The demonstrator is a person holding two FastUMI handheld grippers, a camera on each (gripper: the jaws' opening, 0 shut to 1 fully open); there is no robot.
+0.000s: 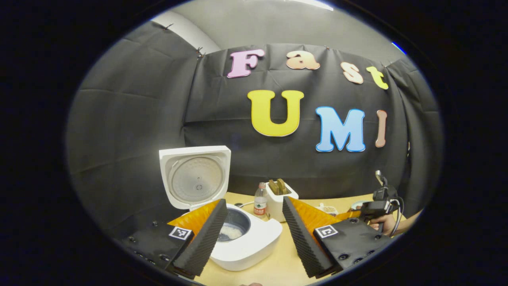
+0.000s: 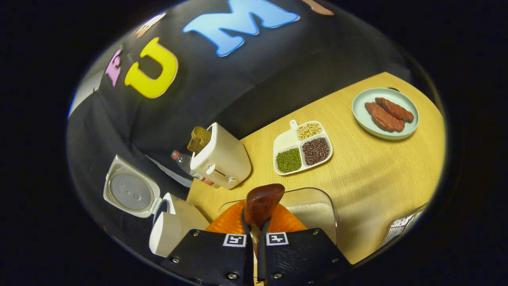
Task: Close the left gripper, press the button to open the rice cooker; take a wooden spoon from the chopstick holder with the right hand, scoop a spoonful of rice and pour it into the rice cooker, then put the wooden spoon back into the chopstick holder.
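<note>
On the wooden table [image 1: 278,266], left side, the rice cooker [image 1: 246,242] sits with its lid [image 1: 195,176] swung up and standing upright; I can see a little rice [image 1: 231,231] in the inner pot. My left gripper [image 1: 254,238] hovers in front of the cooker, fingers spread wide, nothing between them. The cooker's front edge shows in the gap between the two fingers.

Just behind the cooker: a small plastic bottle [image 1: 260,203], and next to it a white toaster [image 1: 281,200] with bread slices [image 1: 278,186] sticking out of the slots.

Far right in the left gripper view I see the right gripper [image 1: 377,204] with the person's hand [image 1: 383,222] on its handle, well apart from the cooker.

In the right gripper view, the right gripper [image 2: 256,234] has its fingers pressed narrow on the handle of the wooden spoon [image 2: 262,204]. The spoon bowl sticks out forward past the fingertips, above a clear container [image 2: 313,210] holding rice, close to the gripper. I can't tell whether the spoon bowl carries any rice.

Further out on the table: a white divided dish [image 2: 301,149] with green beans, dark beans and pale beans in three compartments, the fourth looks bare. Beyond it, a pale green plate [image 2: 385,113] with two reddish sausages [image 2: 389,113]. Toaster [image 2: 222,161] and open cooker [image 2: 158,214] sit off to the left in this view.
</note>
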